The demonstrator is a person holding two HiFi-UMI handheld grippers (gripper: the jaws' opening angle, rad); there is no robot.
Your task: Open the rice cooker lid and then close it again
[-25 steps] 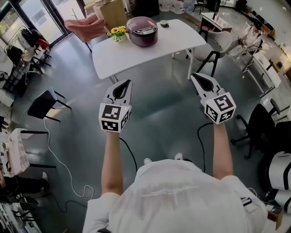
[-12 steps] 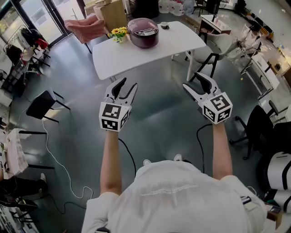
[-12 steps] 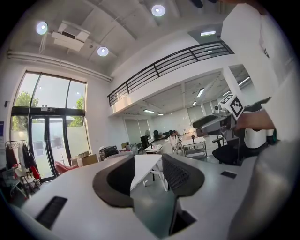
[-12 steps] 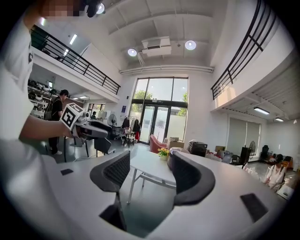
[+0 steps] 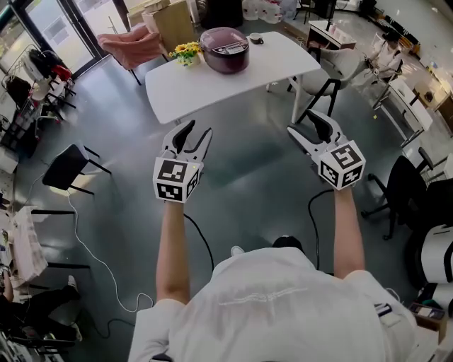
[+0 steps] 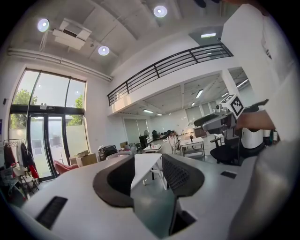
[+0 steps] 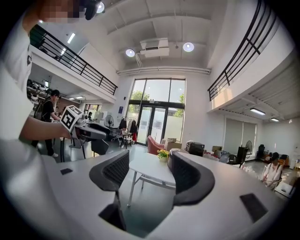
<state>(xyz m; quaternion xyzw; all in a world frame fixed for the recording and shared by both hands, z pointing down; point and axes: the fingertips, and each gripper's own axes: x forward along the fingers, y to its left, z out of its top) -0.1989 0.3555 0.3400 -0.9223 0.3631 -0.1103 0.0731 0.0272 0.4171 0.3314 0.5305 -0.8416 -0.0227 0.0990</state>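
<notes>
The dark maroon rice cooker stands with its lid down at the far side of a white table, well ahead of both grippers. My left gripper is held out over the floor, open, with nothing between its jaws. My right gripper is level with it to the right; its jaws are opening and hold nothing. In the left gripper view the table shows between the jaws of the left gripper. In the right gripper view the table shows too, and the cooker is hidden behind a jaw.
Yellow flowers and a small cup share the table. A pink armchair and a cardboard box stand behind it. A white chair is at its right end, a black chair at the left. A cable trails on the floor.
Both grippers went from shut to open. Both hands have moved a little forward, towards the table.
</notes>
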